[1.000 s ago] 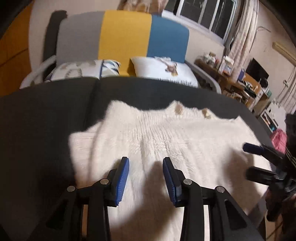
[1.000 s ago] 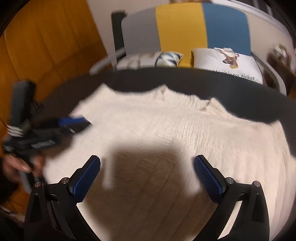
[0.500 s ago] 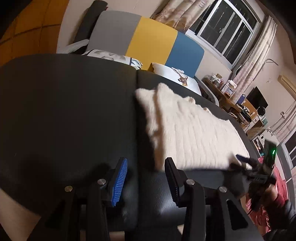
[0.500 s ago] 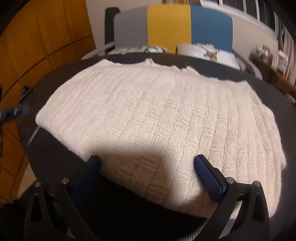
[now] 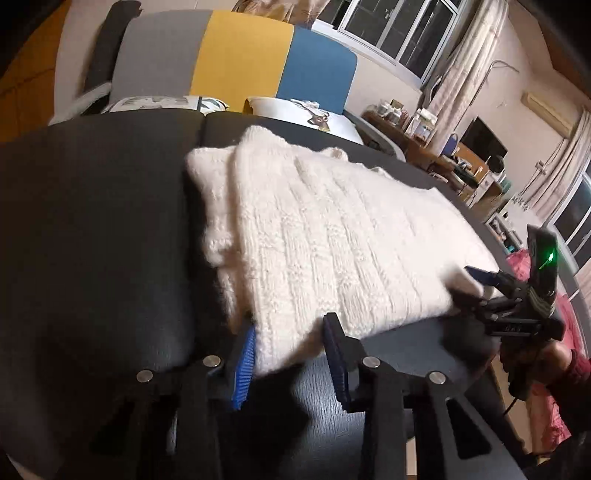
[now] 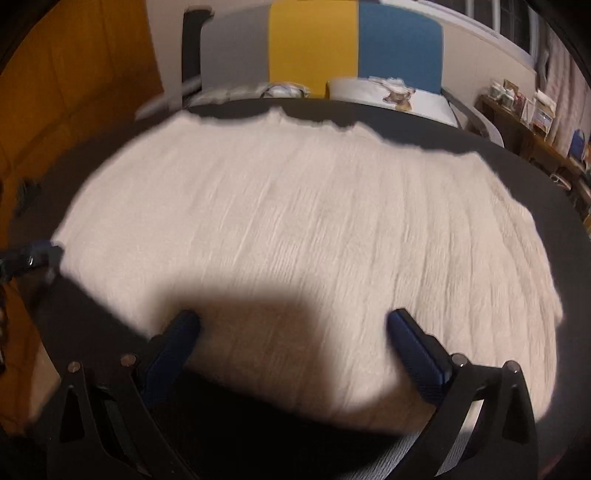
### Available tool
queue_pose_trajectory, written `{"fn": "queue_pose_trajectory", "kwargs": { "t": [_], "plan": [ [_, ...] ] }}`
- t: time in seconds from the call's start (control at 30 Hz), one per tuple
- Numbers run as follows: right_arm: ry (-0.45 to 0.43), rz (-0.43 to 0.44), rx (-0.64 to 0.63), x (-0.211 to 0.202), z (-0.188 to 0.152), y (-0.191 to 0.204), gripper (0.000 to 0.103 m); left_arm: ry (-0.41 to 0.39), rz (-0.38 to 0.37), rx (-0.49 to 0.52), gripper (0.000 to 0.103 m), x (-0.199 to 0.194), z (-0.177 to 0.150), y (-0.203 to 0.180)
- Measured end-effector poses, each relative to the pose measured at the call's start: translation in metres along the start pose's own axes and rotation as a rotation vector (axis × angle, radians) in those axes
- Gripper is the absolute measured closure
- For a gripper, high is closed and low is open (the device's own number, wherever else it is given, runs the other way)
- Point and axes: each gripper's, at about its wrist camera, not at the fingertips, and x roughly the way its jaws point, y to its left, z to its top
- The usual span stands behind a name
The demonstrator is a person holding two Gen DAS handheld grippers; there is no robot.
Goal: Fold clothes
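On the dark table [image 5: 92,229] the cream knit sweater [image 5: 332,236] lies folded. The left gripper [image 5: 288,354] straddles its near left corner, jaws narrowly parted around the knit. The right gripper [image 6: 293,332], jaws spread wide, sits at the sweater's near edge.

A grey, yellow and blue sofa [image 5: 236,55] stands below curtained windows [image 5: 391,33].

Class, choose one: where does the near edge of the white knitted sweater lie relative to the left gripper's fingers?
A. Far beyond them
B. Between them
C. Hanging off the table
B: the white knitted sweater reaches in between the open left gripper fingers.
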Motion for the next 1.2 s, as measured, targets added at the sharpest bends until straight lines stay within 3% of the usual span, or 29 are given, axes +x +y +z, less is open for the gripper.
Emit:
{"fn": "queue_pose_trajectory", "kwargs": {
  "t": [0.1, 0.2, 0.3, 0.4, 0.5, 0.6, 0.63, 0.7, 0.87, 1.03, 1.2],
  "plan": [
    [-0.005, 0.012, 0.017, -0.008, -0.007, 0.001, 0.000, 0.002, -0.002, -0.060, 0.067, -0.015, -0.008, 0.008],
    [0.007, 0.027, 0.022, -0.016, -0.011, 0.001, 0.000, -0.044, 0.090, -0.106, 0.063, -0.041, -0.011, 0.016],
    [0.003, 0.052, 0.010, -0.031, -0.014, 0.002, 0.000, -0.156, 0.021, -0.157, 0.058, -0.070, -0.001, 0.012],
    [-0.072, 0.079, 0.039, -0.054, -0.013, -0.009, 0.000, -0.195, -0.044, -0.097, 0.055, -0.071, 0.021, -0.014],
    [-0.065, 0.115, 0.085, -0.054, -0.021, -0.029, 0.000, -0.162, -0.022, 0.069, 0.053, -0.033, 0.045, -0.055],
    [-0.022, 0.135, 0.110, -0.039, -0.030, -0.042, 0.000, 0.019, 0.102, 0.045, 0.054, 0.026, 0.052, -0.051],
    [-0.051, 0.128, 0.075, -0.039, -0.033, -0.039, 0.000, 0.083, 0.146, 0.034, 0.055, 0.045, 0.053, -0.048],
    [-0.051, 0.134, 0.026, -0.041, -0.033, -0.035, 0.000, 0.059, 0.149, 0.050, 0.054, 0.044, 0.058, -0.057],
    [-0.069, 0.502, 0.082, -0.084, -0.030, -0.093, 0.000, 0.059, 0.049, 0.156, 0.054, 0.035, 0.081, -0.092],
    [-0.057, 0.671, 0.179, -0.114, -0.044, -0.183, 0.000, 0.052, -0.148, 0.300, 0.053, 0.062, 0.103, -0.169],
    [0.027, 0.712, 0.216, -0.088, -0.042, -0.215, 0.000, 0.098, -0.241, 0.449, 0.053, 0.119, 0.116, -0.241]
  ]
}}
